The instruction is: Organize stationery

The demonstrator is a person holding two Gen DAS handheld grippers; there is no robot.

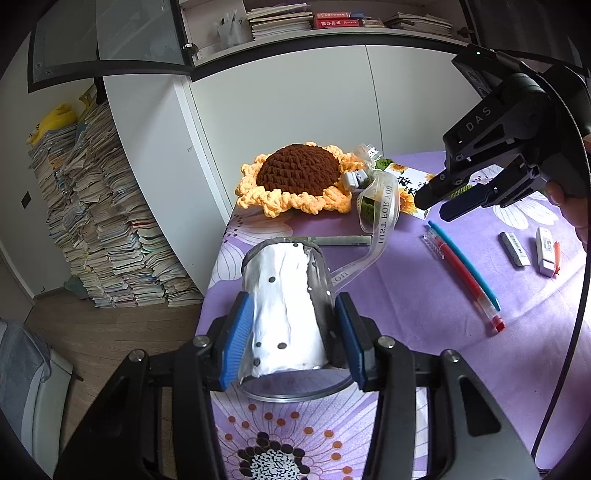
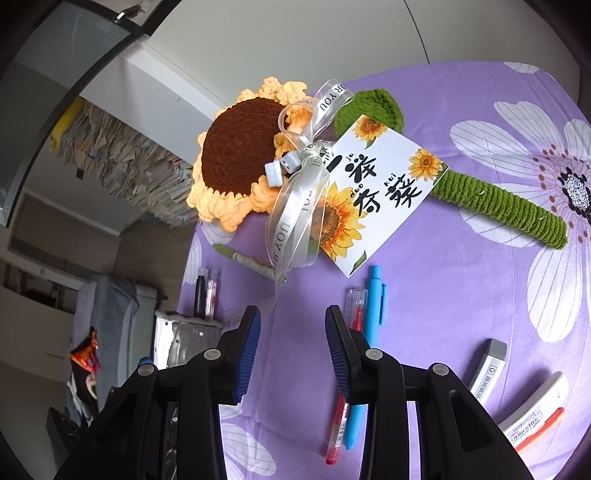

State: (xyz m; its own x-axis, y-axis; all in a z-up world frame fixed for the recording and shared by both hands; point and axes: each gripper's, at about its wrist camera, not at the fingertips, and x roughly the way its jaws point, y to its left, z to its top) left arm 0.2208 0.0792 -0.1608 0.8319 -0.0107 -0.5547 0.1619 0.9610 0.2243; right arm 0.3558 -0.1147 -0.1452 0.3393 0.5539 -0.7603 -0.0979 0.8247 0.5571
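Blue-padded fingers (image 1: 236,339) of the left gripper (image 1: 293,338) pinch a metal pen holder (image 1: 286,310) lined with white paper, its body tipped over toward the camera near the table's left edge. A purple flowered tablecloth (image 1: 424,350) covers the table. On it a red pen (image 1: 465,284) and a blue pen (image 1: 463,269) lie side by side and touching, with two white erasers (image 1: 515,249) off to their right, apart from each other. Farther back rests a crocheted sunflower (image 1: 295,179) with a clear printed ribbon (image 1: 384,206) and a sunflower card (image 2: 376,192); its green stem (image 2: 506,203) stretches across the cloth.

The right gripper (image 2: 291,350) hangs above the cloth just left of the two pens, its jaws spread with nothing between them. In the right wrist view two more pens (image 2: 205,299) seem to stand in the holder, though that corner is small and dim.

Behind the table stand white cabinet doors (image 1: 295,103) under a shelf of books (image 1: 332,18). A tall stack of papers (image 1: 103,221) leans against the wall on a wooden floor (image 1: 110,332)
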